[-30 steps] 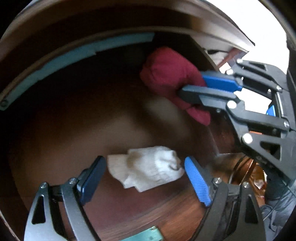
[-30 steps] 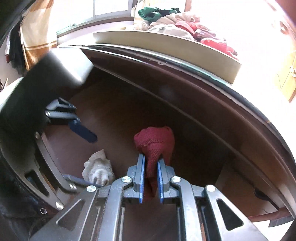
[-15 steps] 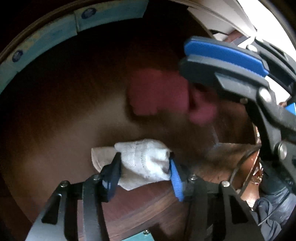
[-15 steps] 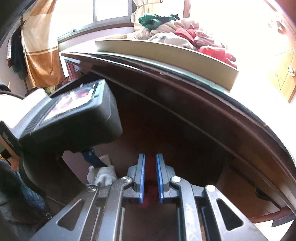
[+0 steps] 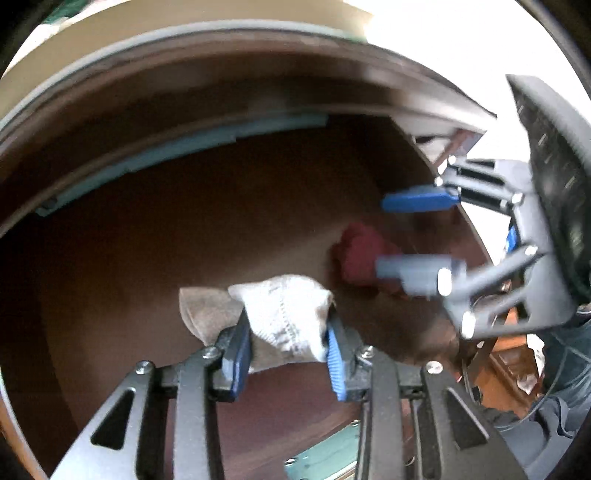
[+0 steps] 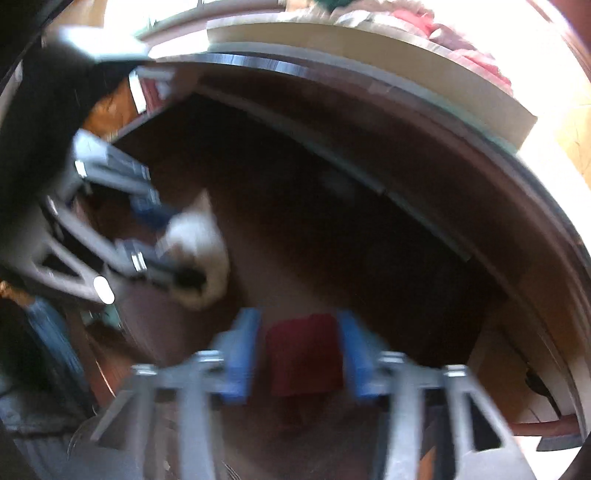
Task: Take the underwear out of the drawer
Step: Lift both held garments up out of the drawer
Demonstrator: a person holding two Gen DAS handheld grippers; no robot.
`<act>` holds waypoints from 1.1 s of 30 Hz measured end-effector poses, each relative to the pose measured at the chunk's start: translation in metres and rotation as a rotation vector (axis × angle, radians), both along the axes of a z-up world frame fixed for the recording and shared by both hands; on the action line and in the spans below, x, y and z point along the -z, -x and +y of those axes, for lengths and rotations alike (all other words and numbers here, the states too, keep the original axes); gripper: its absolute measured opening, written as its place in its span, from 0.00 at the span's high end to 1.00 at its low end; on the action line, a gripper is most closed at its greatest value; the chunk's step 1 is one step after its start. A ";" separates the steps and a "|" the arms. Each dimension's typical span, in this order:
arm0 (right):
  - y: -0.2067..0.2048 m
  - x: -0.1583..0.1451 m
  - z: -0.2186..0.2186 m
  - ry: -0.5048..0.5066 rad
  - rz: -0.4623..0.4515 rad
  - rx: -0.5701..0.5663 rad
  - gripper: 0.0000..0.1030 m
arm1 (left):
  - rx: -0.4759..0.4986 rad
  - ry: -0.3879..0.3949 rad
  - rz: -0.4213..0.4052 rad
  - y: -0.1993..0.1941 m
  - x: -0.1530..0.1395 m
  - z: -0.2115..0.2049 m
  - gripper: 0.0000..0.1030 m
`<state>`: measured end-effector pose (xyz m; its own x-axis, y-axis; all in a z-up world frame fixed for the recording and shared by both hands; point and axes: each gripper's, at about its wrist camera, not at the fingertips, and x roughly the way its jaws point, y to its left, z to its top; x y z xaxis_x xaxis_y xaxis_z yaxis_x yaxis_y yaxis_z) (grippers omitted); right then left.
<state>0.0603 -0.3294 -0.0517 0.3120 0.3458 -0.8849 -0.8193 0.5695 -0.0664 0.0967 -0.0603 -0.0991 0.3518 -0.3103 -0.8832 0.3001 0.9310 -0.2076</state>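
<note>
While its jaws are closing, the left gripper (image 5: pixel 286 341) has its 2 blue pads pressed against the sides of a white garment (image 5: pixel 284 314), which bunches up between them above the dark floor of the drawer (image 5: pixel 166 240). In the right wrist view, that same white bundle (image 6: pixel 201 254) sits pinched at the tip of the left gripper (image 6: pixel 173 251), though motion blur softens the edges. Meanwhile the right gripper (image 6: pixel 299 354) has its jaws opening, standing well apart, with a red garment (image 6: pixel 304 354) lying between them; no pad appears to touch it. From the left wrist view, the red piece (image 5: pixel 360 254) lies on the drawer floor near the right side wall, between the blurred fingers of the right gripper (image 5: pixel 406 236). Beyond the drawer's far edge, a cream tray (image 6: pixel 369 48) holds a heap of clothes (image 6: pixel 443 26).
</note>
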 end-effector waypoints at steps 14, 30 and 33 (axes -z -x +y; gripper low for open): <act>-0.014 0.039 0.017 0.256 0.081 -0.033 0.59 | -0.081 -0.113 -0.236 0.031 -0.015 0.017 0.67; 0.039 -0.033 -0.007 -0.101 -0.213 -0.022 0.66 | -0.147 -0.204 -0.440 0.050 -0.067 0.039 0.67; 0.049 -0.044 -0.009 -0.164 -0.256 -0.028 0.66 | -0.159 -0.205 -0.463 0.048 -0.067 0.037 0.67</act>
<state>0.0111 -0.3382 -0.0081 0.5064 0.4888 -0.7104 -0.8031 0.5673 -0.1822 0.0491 -0.0234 -0.0320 0.7478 -0.0581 -0.6614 0.1686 0.9801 0.1046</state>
